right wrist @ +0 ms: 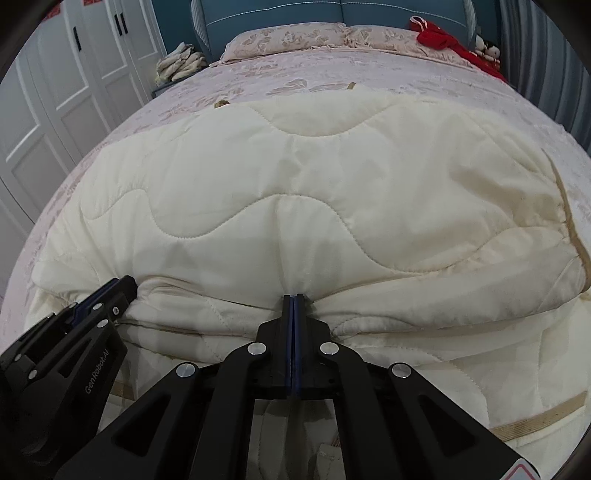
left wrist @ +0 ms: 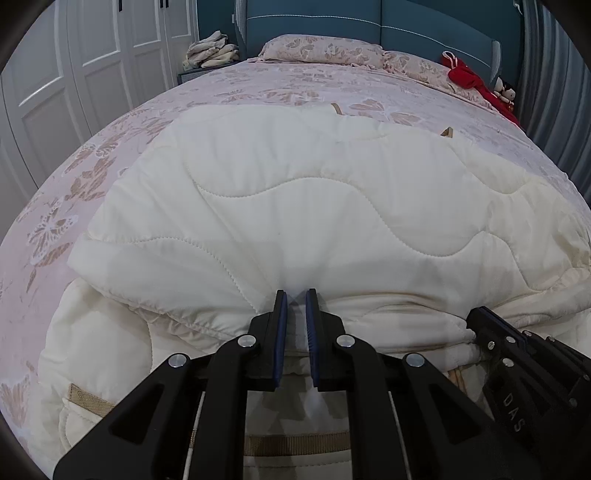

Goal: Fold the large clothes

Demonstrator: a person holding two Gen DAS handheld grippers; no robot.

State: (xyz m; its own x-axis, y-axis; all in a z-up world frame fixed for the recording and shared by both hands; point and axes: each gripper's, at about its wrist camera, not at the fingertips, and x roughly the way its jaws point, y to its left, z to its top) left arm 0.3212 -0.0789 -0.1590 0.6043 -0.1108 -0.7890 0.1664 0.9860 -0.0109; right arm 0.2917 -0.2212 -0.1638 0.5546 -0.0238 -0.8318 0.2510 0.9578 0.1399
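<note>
Cream quilted comforter with wavy stitching and tan binding (left wrist: 295, 192) lies folded over itself across the near part of the wide bed with its pink butterfly-print cover (left wrist: 258, 85), and you are holding its upper layer at the near fold with both tools. Its lower layers run out of sight under your grippers and past the bottom edge of both views, so you cannot see how many folds lie beneath. Beyond it, the long pink printed pillow (left wrist: 321, 48) rests against the blue padded headboard (left wrist: 369, 18); white panelled wardrobe doors (left wrist: 92, 55) stand to the left, cut by the lens rim. A heap of pale folded cloths (left wrist: 210, 50) sits on a low stand beside the bed, only partly visible. The crumpled red garment (left wrist: 465, 74) lies at the far right corner, with small dolls next to it too tiny to make out. Your left gripper (left wrist: 296, 295) has its blue-padded jaws standing a narrow way apart, with a pinch of the cream fabric gathered between them. Your right gripper (right wrist: 293, 297) has its jaws pressed tight together on a thin pleat of the same layer. On the left tool's black body, seen from the right wrist, you can read "GenRobot.AI"; the right tool's side shows letters like "DAS", partly cut off.
</note>
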